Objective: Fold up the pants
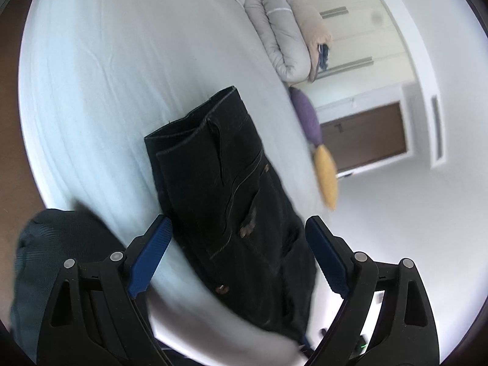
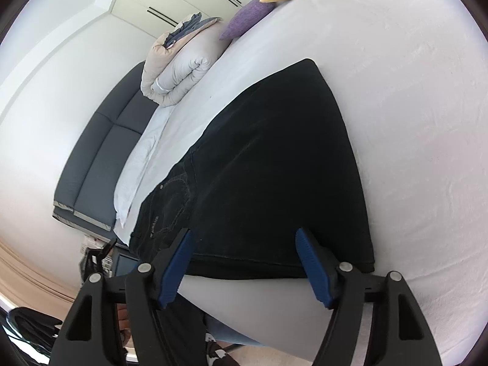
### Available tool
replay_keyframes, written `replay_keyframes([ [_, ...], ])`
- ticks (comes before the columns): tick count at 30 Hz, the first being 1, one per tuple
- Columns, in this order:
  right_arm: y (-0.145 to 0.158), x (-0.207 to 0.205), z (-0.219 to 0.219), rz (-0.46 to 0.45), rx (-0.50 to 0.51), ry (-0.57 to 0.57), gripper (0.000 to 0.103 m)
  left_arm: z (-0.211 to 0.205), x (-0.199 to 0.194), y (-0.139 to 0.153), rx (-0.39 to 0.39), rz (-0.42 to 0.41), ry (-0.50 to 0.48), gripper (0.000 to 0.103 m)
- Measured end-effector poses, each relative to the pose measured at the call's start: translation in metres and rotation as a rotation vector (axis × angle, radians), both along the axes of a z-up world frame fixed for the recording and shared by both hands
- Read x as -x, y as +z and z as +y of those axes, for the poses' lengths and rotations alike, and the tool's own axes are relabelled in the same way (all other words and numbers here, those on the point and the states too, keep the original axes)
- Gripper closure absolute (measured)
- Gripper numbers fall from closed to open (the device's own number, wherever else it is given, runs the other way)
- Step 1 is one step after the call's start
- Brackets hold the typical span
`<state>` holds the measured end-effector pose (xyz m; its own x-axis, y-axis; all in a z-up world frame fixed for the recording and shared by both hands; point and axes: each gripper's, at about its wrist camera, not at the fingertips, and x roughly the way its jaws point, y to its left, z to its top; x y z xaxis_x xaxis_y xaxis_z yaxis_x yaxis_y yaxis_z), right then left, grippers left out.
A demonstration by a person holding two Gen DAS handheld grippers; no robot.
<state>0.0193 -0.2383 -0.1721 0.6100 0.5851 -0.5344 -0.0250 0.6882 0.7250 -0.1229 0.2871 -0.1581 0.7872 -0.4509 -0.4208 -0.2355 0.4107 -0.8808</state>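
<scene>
Black jeans (image 1: 238, 201) lie folded on a white bed (image 1: 106, 76). In the left wrist view the waistband and pockets are near me and the leg hems lie doubled on top at the far end. My left gripper (image 1: 238, 231) is open, its blue pads on either side of the jeans' near end, holding nothing. In the right wrist view the jeans (image 2: 274, 164) spread as a dark folded panel. My right gripper (image 2: 244, 241) is open over the jeans' near edge, holding nothing.
A rolled beige duvet (image 1: 283, 30) lies at the bed's far side, with a purple cushion (image 1: 306, 114) and a yellow cushion (image 1: 326, 177) along the edge. A dark headboard (image 2: 100, 158) and white pillow (image 2: 137, 164) show in the right wrist view. A dark garment (image 1: 55, 259) sits at lower left.
</scene>
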Motion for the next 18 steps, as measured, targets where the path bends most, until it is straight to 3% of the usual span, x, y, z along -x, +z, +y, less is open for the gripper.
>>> replay_keyframes([
  [2, -0.002, -0.001, -0.004, 0.003, -0.021, -0.002, 0.032, 0.008, -0.005, -0.011, 0.015, 0.031, -0.001, 0.015],
  [5, -0.003, 0.000, -0.005, 0.009, -0.020, -0.002, 0.032, 0.018, -0.006, -0.024, 0.093, 0.018, 0.022, 0.015],
  [9, -0.003, -0.001, -0.003, 0.010, -0.014, 0.000, 0.032, 0.022, -0.001, -0.027, 0.118, 0.007, 0.035, 0.015],
  [18, -0.002, -0.001, 0.000, 0.014, -0.005, 0.003, 0.032, 0.016, 0.003, -0.029, 0.093, 0.035, 0.033, 0.017],
])
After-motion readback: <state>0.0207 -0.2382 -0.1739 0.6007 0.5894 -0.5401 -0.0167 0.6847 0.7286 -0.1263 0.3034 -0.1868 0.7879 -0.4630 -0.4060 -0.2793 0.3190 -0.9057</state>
